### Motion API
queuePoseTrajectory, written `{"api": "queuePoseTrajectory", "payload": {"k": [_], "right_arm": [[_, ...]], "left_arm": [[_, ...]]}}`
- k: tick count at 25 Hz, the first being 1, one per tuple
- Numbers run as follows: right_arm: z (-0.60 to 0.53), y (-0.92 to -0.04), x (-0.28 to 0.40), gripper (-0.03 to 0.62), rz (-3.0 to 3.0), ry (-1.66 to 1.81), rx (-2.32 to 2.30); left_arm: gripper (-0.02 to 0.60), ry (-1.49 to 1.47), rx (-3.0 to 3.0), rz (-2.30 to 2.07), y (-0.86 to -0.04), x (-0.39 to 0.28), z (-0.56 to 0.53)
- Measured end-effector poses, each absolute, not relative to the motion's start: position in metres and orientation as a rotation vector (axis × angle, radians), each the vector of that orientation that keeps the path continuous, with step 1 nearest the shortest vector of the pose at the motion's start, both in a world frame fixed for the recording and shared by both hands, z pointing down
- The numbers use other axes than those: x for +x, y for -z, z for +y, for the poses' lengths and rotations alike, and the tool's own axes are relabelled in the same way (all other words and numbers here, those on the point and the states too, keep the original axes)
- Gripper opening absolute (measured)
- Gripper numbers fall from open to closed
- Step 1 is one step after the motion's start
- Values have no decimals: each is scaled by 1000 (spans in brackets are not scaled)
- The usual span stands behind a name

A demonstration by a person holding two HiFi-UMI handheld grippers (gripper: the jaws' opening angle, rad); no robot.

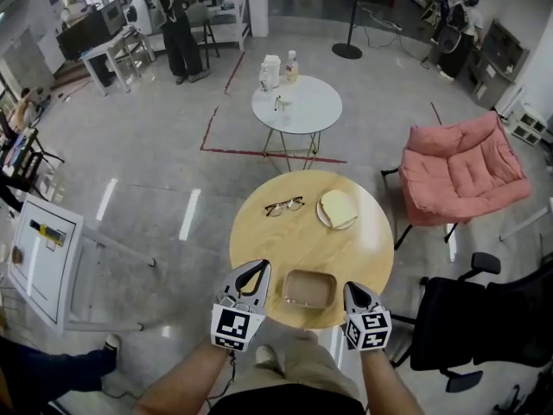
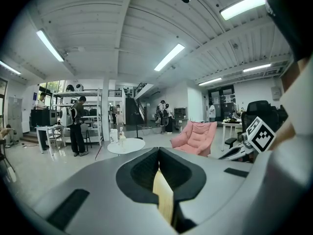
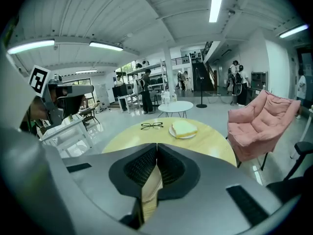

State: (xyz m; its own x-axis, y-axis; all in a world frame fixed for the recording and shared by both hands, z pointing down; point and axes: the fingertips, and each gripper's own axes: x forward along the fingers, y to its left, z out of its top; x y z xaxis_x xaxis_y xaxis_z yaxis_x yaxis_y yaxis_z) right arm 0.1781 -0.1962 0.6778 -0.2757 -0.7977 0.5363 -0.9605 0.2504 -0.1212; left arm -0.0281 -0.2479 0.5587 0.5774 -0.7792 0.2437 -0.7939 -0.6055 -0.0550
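Note:
A round wooden table (image 1: 285,240) stands right in front of me. On its far half lie black-rimmed glasses (image 1: 283,206) and a white plate (image 1: 320,217) bearing a pale yellow folded piece (image 1: 340,206). A brown oblong case (image 1: 309,289) rests at the near edge. My left gripper (image 1: 259,268) hovers just left of the case, jaws closed together and empty. At the case's right, my right gripper (image 1: 352,289) is shut too, holding nothing. The right gripper view looks over its own jaws (image 3: 156,148) at the glasses (image 3: 152,126) and the yellow piece (image 3: 184,127). The left gripper (image 2: 159,153) points level across the room.
Beyond stands a small white round table (image 1: 298,106) with bottles. A pink armchair (image 1: 462,171) sits to the right, a black office chair (image 1: 484,318) at the near right, a white framed stand (image 1: 39,258) to the left. A person (image 1: 180,24) stands far back.

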Motion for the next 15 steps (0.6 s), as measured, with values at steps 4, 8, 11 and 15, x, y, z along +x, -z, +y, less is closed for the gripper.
{"api": "queuePoseTrajectory", "payload": {"k": [4,8,11,15], "right_arm": [[-186,-710,180,47,-2112,-764,1590],[-176,-737,180,63,-2070,-866,1552],[-171,-753,181,84,-2043,-924,1522],[-169,-769,182,107,-2019,-997,1488]], "left_arm": [[18,-386,2761,-1330,-560,-19,-244],[17,-390,2780,-1304,-558,-13,-241],[18,-408,2785,-1298,-559,-15,-238],[17,-421,2771,-1307,-563,-18,-237]]}}
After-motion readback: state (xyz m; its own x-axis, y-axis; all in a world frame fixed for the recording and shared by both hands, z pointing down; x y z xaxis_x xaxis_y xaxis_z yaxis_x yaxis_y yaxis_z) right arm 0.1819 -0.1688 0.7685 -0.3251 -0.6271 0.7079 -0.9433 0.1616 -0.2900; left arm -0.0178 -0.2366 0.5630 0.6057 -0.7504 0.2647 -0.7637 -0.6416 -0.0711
